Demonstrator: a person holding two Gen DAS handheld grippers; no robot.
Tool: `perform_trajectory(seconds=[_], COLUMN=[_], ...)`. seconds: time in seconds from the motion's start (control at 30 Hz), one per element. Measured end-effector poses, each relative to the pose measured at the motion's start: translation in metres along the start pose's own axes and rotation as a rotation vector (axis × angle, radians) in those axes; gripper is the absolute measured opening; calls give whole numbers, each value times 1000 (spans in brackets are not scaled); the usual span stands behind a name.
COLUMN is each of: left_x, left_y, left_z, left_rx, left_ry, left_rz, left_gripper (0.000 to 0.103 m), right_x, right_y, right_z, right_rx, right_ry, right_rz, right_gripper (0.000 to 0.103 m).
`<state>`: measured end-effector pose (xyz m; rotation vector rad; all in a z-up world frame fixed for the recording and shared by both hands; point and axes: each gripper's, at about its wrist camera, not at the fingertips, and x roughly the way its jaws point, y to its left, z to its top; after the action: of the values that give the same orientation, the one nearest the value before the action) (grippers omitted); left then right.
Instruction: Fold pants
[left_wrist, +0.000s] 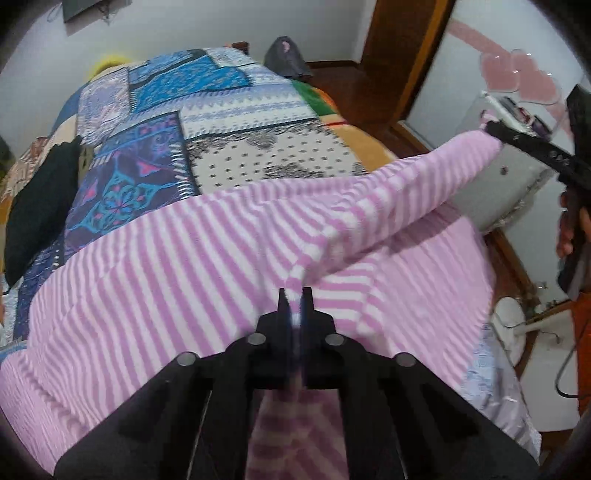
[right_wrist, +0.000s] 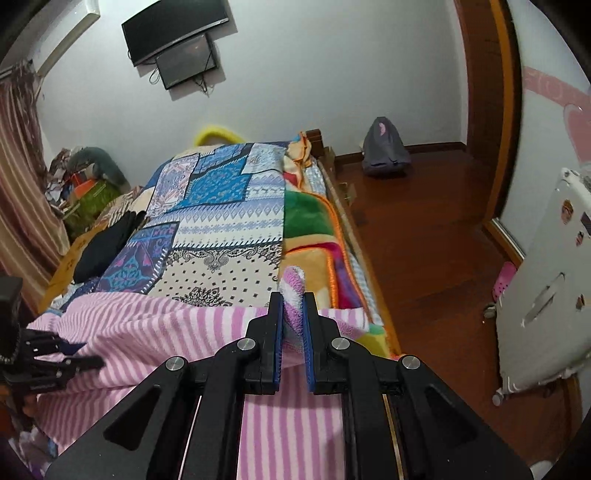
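Two tools, left tool (left_wrist: 295, 295) and right tool (right_wrist: 293, 299), each clamp one pair of pink-striped pants (left_wrist: 184, 266) above one bed (left_wrist: 240, 110).

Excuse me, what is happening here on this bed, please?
A person is folding pink and white striped pants on a bed with a patchwork cover. The left gripper is shut on a pinch of the cloth, and the right gripper is shut on another bunched edge, lifted above the bed. The pants are raised between the two, not yet laid into a fold. A dark garment lies further up the bed.
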<state>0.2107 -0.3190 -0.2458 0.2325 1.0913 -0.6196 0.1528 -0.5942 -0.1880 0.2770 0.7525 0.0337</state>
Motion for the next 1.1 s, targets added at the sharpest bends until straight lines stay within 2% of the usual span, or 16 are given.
perform_trajectory(seconds=[0.23, 0.47, 0.73, 0.93, 1.1], left_x=[-37, -31, -18, -23, -26], left_y=[-36, -56, -68, -71, -74], left_z=[-8, -30, -61, -69, -72], left_rx=[106, 125, 124, 123, 128], left_ry=[-62, -19, 15, 3, 7], left_rz=[-41, -94, -66, -63, -61], left_gripper=[2, 2, 2, 2, 3], right_x=[-26, -41, -29, -29, -21], right_y=[-10, -24, -36, -46, -48], right_z=[-22, -61, -102, -119, -133], right_rx=[31, 75, 133, 177, 181], right_ry=[-29, 12, 89, 94, 150], right_rz=[-18, -46, -66, -75, -105], right_gripper=[9, 9, 9, 9, 10])
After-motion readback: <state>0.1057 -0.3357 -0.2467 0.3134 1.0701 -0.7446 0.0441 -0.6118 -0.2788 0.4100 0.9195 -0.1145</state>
